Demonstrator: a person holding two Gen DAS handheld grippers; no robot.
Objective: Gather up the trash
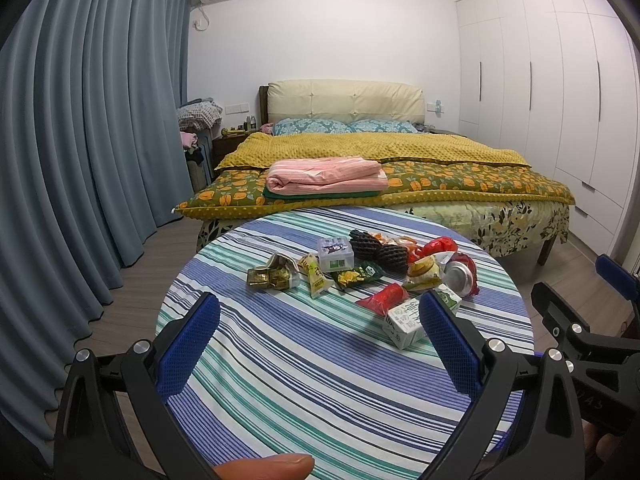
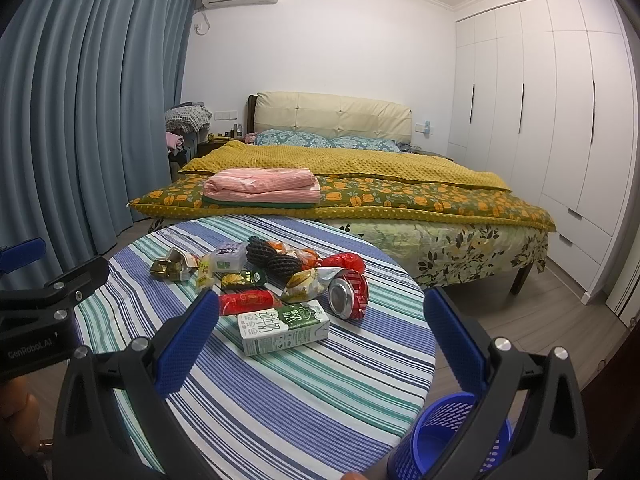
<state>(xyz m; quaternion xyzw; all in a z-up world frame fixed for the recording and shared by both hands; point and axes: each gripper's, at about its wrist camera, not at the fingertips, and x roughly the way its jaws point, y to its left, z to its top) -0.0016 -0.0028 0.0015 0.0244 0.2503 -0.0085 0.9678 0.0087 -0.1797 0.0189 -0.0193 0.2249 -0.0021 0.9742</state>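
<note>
Trash (image 1: 360,270) sits heaped past centre on the striped table (image 1: 280,380), toward 12 o'clock from your left gripper (image 1: 320,320). You hold that gripper's fingers wide apart and empty, low over the cloth, likely so it is ready to reach in. The carton (image 1: 404,324) lies nearest, at 2 o'clock, just beside the right fingertip.

From your right gripper (image 2: 322,312), also spread and holding nothing, the carton (image 2: 282,330) lies on its side between the fingers at 12 o'clock, the can (image 2: 348,294) just behind at 1 o'clock. The bin (image 2: 448,440) stands on the floor by the table edge at 5 o'clock, probably placed close for short drops.
</note>
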